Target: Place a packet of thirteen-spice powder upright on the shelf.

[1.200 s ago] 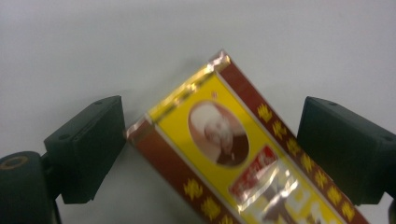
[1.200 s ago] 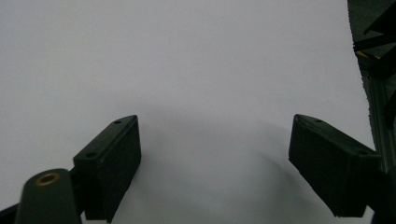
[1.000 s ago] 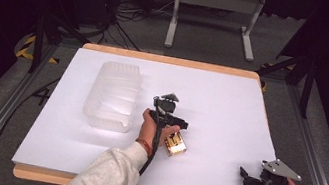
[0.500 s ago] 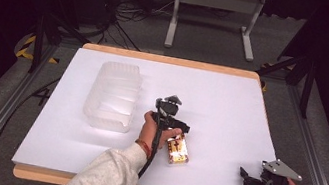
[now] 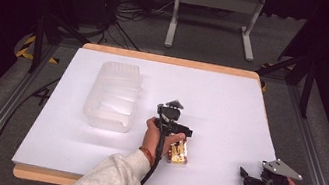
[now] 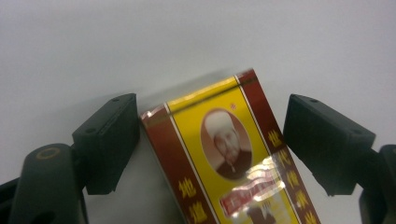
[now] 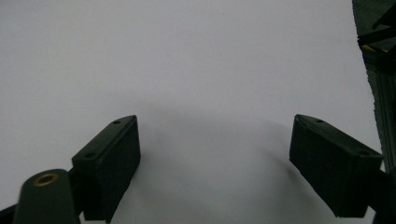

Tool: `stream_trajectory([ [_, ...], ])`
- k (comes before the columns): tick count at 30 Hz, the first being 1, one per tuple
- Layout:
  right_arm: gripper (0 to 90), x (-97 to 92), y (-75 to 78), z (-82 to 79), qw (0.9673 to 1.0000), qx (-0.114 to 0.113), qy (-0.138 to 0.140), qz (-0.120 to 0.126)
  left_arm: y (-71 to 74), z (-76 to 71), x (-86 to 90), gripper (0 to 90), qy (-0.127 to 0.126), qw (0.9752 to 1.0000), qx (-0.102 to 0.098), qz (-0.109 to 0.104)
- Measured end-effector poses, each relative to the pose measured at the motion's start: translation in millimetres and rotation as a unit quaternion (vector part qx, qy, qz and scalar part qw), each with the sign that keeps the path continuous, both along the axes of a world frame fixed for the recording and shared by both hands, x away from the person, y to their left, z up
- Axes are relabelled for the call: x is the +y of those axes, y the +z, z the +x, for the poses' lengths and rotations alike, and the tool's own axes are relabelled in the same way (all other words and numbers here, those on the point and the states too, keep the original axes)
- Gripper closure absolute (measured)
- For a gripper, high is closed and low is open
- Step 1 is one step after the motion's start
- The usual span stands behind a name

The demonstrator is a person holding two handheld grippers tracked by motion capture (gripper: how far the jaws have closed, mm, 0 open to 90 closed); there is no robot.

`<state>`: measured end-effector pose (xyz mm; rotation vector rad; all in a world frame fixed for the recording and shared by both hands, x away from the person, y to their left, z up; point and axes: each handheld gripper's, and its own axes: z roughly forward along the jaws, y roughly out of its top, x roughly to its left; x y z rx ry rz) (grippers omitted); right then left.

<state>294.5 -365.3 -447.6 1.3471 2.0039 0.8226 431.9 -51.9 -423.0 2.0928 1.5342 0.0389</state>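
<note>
Since a second ago, the left gripper [image 5: 178,148] has been shifted a little toward the near edge, down over the yellow and red box [image 5: 177,152], and its jaws have just been closing with the box between them; the right gripper [image 5: 250,180] is seen where it was.

In the high view, the box is seen lying flat on the white table cover [image 5: 230,113], near the middle and toward the near side, just right of the left hand [image 5: 158,134]. A clear plastic container [image 5: 114,95] is set to the far left, well apart from the box. The right gripper is held at the near right corner.

In the left gripper view, the box [image 6: 224,158] is seen slanted between the spread jaws; the left pad appears to be touching the box's corner, while the right pad is just clear of it, so no pinch is made.

In the right gripper view, the right gripper [image 7: 215,163] is spread wide over bare white cover [image 7: 187,60], with nothing between the jaws.
</note>
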Motion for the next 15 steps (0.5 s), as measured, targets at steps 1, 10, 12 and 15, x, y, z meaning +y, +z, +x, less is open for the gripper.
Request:
stream_trajectory([
  [1, 16.7, -0.3, 0.0, 0.1, 1.0, 0.001, 0.0, 0.002, 0.7, -0.2, -5.5, 19.8, -0.005, 0.9998, -0.007, 0.017],
  [10, 17.6, -0.4, 0.0, -1.0, 1.0, 0.002, 0.002, 0.004, -5.0, -10.1, -18.7, 21.9, -0.062, 0.9928, -0.061, 0.083],
  [12, 17.5, -0.4, 0.1, -1.1, 1.0, 0.003, 0.002, 0.003, -5.4, -10.1, -12.1, 23.2, -0.063, 0.9945, -0.062, 0.057],
  [15, 17.2, -0.7, 0.3, -0.6, 1.0, 0.005, 0.001, 0.005, -3.0, -10.9, -6.4, 25.5, -0.069, 0.9954, -0.052, 0.042],
])
